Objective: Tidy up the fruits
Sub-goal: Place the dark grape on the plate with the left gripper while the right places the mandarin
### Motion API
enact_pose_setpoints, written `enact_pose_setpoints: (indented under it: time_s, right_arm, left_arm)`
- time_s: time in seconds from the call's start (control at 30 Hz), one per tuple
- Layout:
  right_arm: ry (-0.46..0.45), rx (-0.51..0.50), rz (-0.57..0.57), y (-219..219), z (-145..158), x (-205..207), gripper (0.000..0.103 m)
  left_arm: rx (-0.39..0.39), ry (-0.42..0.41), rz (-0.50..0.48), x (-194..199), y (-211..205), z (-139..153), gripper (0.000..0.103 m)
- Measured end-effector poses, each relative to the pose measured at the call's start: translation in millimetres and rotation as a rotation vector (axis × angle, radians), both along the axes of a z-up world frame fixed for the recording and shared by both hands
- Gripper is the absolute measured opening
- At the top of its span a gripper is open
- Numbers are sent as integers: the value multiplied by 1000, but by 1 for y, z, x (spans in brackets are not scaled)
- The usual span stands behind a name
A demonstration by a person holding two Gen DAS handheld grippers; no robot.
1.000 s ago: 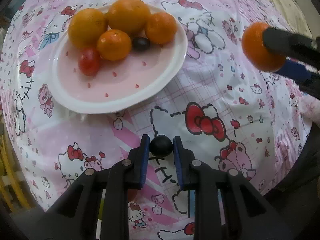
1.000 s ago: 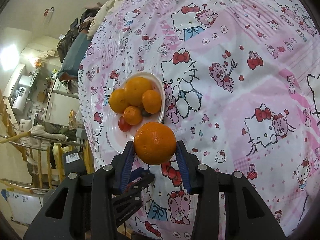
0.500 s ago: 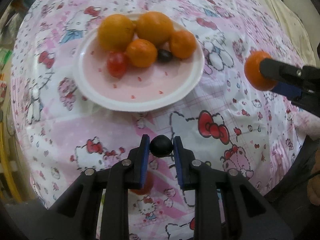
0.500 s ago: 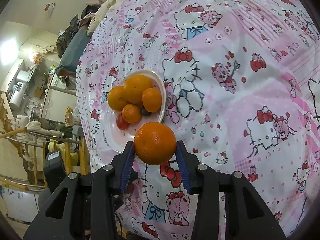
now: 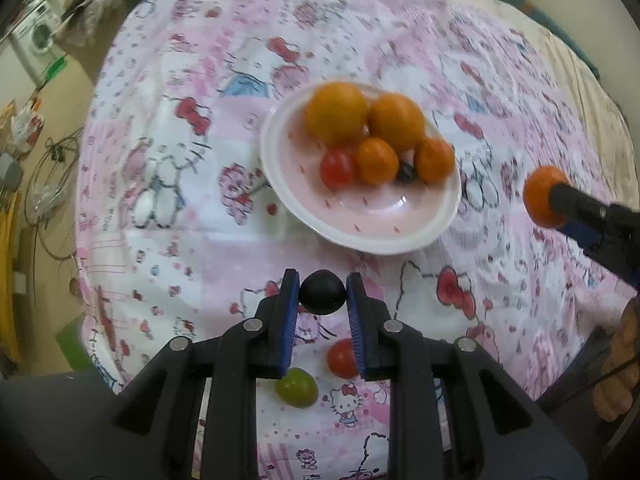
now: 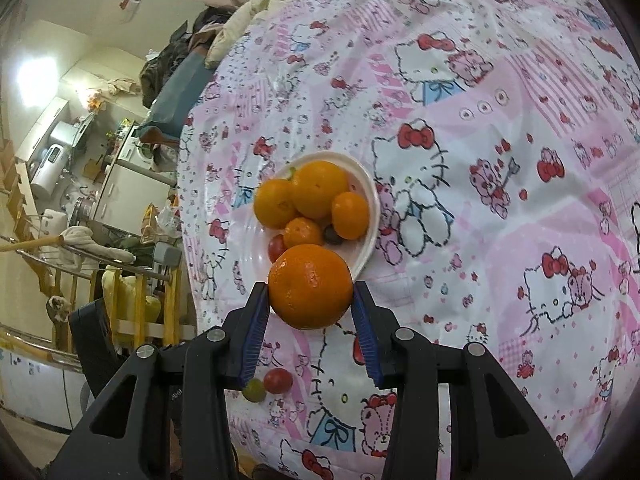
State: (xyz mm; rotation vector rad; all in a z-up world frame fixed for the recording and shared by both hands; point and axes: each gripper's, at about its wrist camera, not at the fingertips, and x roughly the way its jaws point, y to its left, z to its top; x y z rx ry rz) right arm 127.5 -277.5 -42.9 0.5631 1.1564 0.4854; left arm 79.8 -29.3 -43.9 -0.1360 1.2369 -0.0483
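Note:
My left gripper [image 5: 322, 293] is shut on a dark grape [image 5: 322, 291] and holds it above the tablecloth, short of the white plate [image 5: 360, 236]. The plate holds several oranges [image 5: 338, 114], a red tomato [image 5: 337, 167] and a dark grape [image 5: 407, 170]. My right gripper [image 6: 311, 294] is shut on an orange [image 6: 310, 286] held above the plate's near rim [image 6: 370, 240]; it also shows at the right of the left wrist view [image 5: 546, 196]. A red tomato [image 5: 341, 358] and a green grape [image 5: 297, 387] lie on the cloth below my left gripper.
The table wears a pink Hello Kitty cloth [image 5: 180, 160]. Its left edge drops to the floor, with a washing machine [image 5: 38, 38] beyond. In the right wrist view, clothes and bedding [image 6: 208, 36] are heaped at the table's far end, and a wooden rack [image 6: 132, 308] stands left.
My left gripper has risen and pulled back to the left with the dark grape, so the plate looks smaller and further right. The loose tomato and green grape have come into view. The right gripper holds steady.

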Motion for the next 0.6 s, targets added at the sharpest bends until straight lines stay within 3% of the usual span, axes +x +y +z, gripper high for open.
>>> enact_pose_setpoints:
  time_s: [0.33,0.6]
  right_arm:
    - [-37,-11,2,-1,10,3,44]
    - [-72,-31,15,1,16,11,44]
  left_arm:
    - [-1,-34,54,20,22,18,20]
    - [8,-45,42,41,24,25,20]
